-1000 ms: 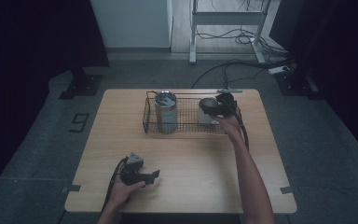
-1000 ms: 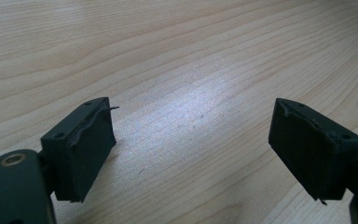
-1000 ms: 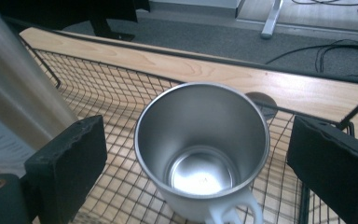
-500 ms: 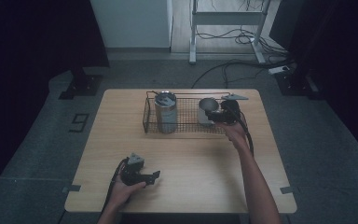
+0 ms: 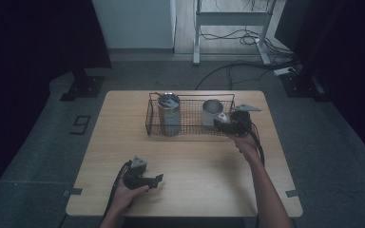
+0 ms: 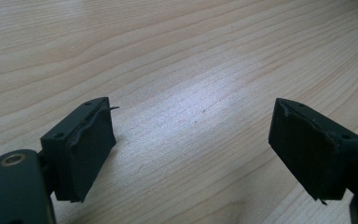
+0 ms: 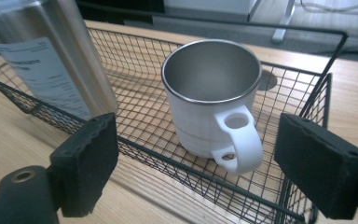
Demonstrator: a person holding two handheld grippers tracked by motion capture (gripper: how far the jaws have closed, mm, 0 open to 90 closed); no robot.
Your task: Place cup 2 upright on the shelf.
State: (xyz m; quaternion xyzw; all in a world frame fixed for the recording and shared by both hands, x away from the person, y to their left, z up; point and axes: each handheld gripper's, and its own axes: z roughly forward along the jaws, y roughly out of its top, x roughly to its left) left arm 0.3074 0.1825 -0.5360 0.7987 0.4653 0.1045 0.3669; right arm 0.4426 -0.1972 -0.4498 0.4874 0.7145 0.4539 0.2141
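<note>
The left gripper (image 5: pixel 157 179) lies near the desk's (image 5: pixel 195 156) front-left corner, jaws apart over bare wood with nothing between them. It is well away from the work and poses little risk.

Along the back edge stands the wire basket (image 5: pixel 190 132). A steel bottle (image 5: pixel 169 114) stands upright at its left end and the white mug (image 5: pixel 211 111) at its right end, with its handle (image 7: pixel 237 135) turned toward the front-right.

The right gripper (image 5: pixel 220 121) hangs at the basket's front-right corner, aimed at that handle. Its jaws have just been closing, yet they stand apart and press on nothing; the handle sits ahead of them, beyond the front rim.

The trouble I would expect comes from that rim: coming in low, a jaw could catch the wire and drag the whole basket, rocking the bottle. If the jaws close too early they may only clip the handle's tip, so the mug swings or slips on lifting. A push instead of a pinch would slide the mug toward the bottle. The right wall is close too, so a lift out to that side could snag the mug on it.
</note>
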